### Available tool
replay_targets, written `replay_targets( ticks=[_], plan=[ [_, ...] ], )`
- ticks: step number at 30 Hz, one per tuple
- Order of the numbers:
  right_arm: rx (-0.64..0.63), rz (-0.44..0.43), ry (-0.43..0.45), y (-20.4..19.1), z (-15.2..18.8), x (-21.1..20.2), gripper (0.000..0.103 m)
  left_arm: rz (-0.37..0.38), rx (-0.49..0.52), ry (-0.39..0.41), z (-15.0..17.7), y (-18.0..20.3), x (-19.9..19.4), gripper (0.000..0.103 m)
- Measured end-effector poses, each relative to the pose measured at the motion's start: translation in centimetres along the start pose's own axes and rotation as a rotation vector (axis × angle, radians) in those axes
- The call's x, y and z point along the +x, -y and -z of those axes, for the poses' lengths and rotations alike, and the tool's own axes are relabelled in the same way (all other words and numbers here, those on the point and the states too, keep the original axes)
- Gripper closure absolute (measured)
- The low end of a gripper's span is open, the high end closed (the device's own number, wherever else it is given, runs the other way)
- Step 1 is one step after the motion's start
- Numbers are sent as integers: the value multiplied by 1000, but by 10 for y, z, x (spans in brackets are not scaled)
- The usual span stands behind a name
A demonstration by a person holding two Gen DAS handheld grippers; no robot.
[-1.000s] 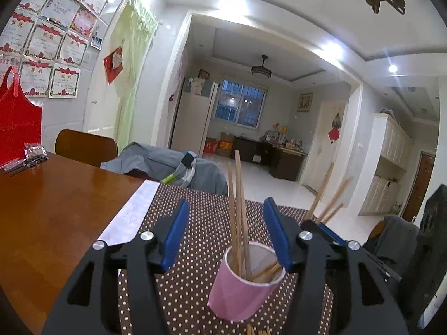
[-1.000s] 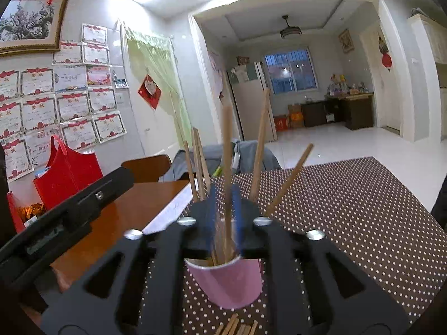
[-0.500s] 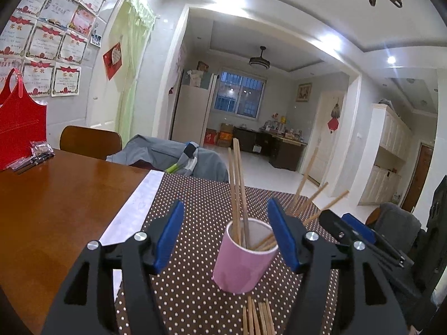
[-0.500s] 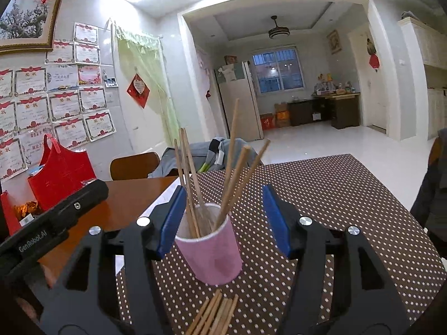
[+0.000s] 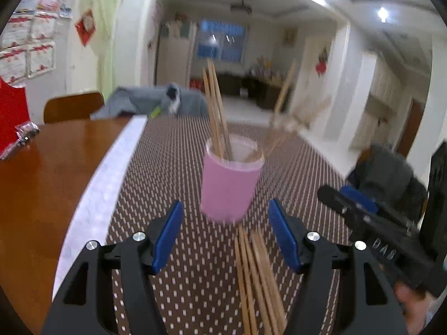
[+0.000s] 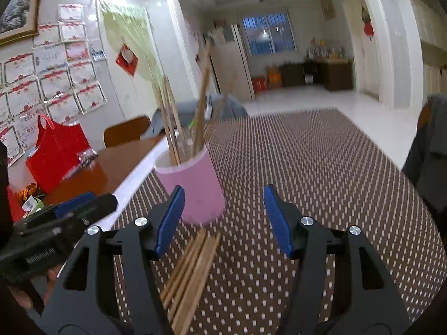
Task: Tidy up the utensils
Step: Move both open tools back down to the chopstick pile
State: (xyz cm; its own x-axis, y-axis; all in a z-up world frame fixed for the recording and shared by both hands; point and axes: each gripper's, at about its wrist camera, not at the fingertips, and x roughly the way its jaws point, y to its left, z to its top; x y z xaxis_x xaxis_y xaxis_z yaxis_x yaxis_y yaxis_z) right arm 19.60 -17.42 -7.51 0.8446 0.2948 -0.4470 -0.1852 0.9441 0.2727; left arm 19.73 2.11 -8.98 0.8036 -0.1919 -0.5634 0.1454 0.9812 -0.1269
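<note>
A pink cup [image 5: 229, 184] is seen standing upright on the dotted brown mat [image 6: 321, 173], toward the mat's left edge, where a pale strip [image 5: 111, 173] borders the bare wooden table [image 5: 42, 195]. Several chopsticks [image 5: 215, 111] are already stood in the cup, leaning against its rim. A loose bundle of chopsticks [image 5: 254, 273] is laid flat on the mat just in front of the cup, its far ends close to the cup's base (whether they touch cannot be told).

The left gripper [image 5: 226, 234] is held open with nothing between its fingers, the cup being framed beyond the blue pads [image 5: 167, 231]. The right gripper [image 6: 223, 217] is likewise spread wide and empty, with the bundle lying below its left finger.

The chopsticks are judged to be light, stiff and thin, and smooth enough to roll or slip when pinched. They would best be taken near the middle of their length, across the grain, so that they stay level while lifted. The cup appears light (probably paper) and may be tipped by a careless knock, so it might be steadied while sticks are dropped in.
</note>
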Motion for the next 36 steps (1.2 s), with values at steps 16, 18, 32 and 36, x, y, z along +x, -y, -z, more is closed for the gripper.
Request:
replay_targets(
  ticks=[16, 18, 32, 36],
  plan=[
    [46, -21, -209, 10, 45, 15, 39, -66, 145, -389, 68, 8, 58, 40],
    [56, -25, -220, 13, 48, 15, 39, -67, 146, -381, 70, 9, 56, 40],
    [4, -5, -270, 3, 49, 28, 37, -123, 135, -421, 62, 10, 72, 38],
    [-45, 19, -309, -3, 52, 33, 37, -116, 97, -420, 60, 4, 75, 43]
  ],
)
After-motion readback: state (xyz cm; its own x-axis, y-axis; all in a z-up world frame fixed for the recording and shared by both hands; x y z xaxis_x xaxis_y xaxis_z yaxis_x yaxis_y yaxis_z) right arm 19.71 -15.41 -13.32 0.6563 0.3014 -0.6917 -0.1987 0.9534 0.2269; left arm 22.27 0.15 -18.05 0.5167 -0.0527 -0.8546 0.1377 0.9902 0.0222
